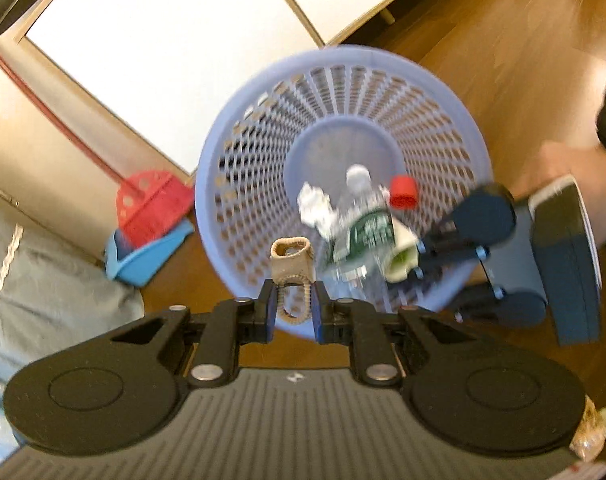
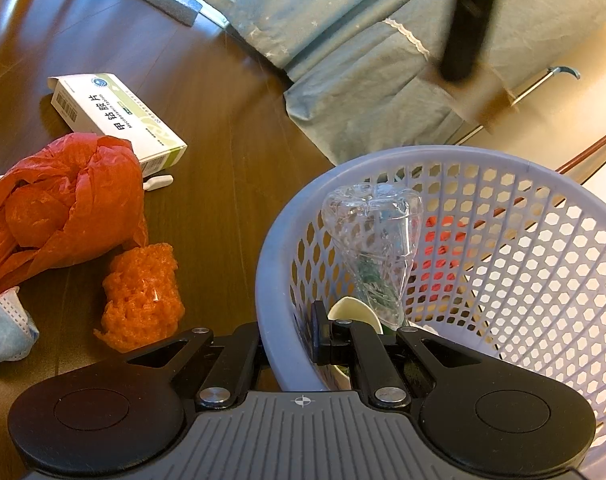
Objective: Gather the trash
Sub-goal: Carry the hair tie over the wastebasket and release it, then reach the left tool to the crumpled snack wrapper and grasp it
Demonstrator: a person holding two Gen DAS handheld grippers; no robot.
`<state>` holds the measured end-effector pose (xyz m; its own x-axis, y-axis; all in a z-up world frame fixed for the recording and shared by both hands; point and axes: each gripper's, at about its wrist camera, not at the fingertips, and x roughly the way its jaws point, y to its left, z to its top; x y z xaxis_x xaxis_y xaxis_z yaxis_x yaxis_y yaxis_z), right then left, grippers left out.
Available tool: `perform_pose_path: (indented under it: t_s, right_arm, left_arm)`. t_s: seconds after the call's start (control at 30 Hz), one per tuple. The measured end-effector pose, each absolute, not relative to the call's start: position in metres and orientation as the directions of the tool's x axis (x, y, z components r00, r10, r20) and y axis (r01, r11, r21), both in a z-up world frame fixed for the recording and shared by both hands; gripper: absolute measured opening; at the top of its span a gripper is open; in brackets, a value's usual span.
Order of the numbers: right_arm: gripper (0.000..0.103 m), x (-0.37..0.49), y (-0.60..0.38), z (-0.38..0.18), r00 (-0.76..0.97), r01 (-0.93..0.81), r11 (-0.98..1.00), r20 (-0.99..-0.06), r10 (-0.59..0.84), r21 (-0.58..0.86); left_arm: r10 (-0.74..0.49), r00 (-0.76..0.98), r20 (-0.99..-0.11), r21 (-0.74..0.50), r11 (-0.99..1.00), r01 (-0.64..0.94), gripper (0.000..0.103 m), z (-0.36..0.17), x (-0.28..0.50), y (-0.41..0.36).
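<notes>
Here, the left gripper (image 1: pixel 293 306) is closed on a beige elastic band (image 1: pixel 293 266), whose looped upper end stands above the fingertips, over the near rim of the lavender mesh wastebasket (image 1: pixel 223 152). Inside the basket lie a crushed clear plastic bottle (image 1: pixel 363 220) with a green label, a crumpled white wad (image 1: pixel 313 204), a red cap (image 1: pixel 403 192) and a pale cup-like piece (image 1: pixel 401 258); motion blur softens all of them.

The right gripper (image 2: pixel 287 340) is clamped shut on the basket's near rim (image 2: pixel 271 280), one finger inside the wall, the other outside and hidden behind it. In the left wrist view the same gripper (image 1: pixel 435 264) enters from the right, its tips lost in blur, held by a person's hand (image 1: pixel 559 168).

On the wooden floor (image 2: pixel 231 128) left of the basket remain an orange foam net (image 2: pixel 141 298), a red plastic bag (image 2: pixel 59 208), a medicine box (image 2: pixel 119 118) and a face mask (image 2: pixel 7 328), cut off at the frame edge.
</notes>
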<state>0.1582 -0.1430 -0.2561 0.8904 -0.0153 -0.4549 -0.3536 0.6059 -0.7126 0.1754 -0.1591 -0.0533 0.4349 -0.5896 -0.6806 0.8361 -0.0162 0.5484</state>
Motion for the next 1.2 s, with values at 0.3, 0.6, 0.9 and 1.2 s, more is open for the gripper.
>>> perform_pose_path:
  t_s: [0.3,0.6,0.9,1.2]
  right_arm:
    - [0.003,0.162,-0.142,-0.255,0.891,-0.351,0.612,-0.454,-0.013,-0.708]
    - [0.003,0.165,-0.142,-0.253,0.892,-0.347,0.619,-0.452,-0.013,-0.705]
    - [0.003,0.164,-0.144,-0.254,0.892,-0.348,0.62,-0.452,-0.012,-0.704]
    - [0.003,0.157,-0.147,-0.255,0.891,-0.351,0.611,-0.453,-0.014,-0.71]
  left_arm:
    - [-0.627,0.4,-0.669,0.544,-0.045,0.838,0.022,-0.061,0.179,-0.212]
    - [-0.619,0.424,-0.661,0.54,0.001,0.842,0.033,-0.064,0.186,-0.205]
    - [-0.489,0.46,-0.741,0.492,0.07,0.868,0.034,-0.091,0.189,-0.111]
    - [-0.399,0.334,-0.854,0.325,0.092,0.941,0.037,-0.14,0.133,-0.043]
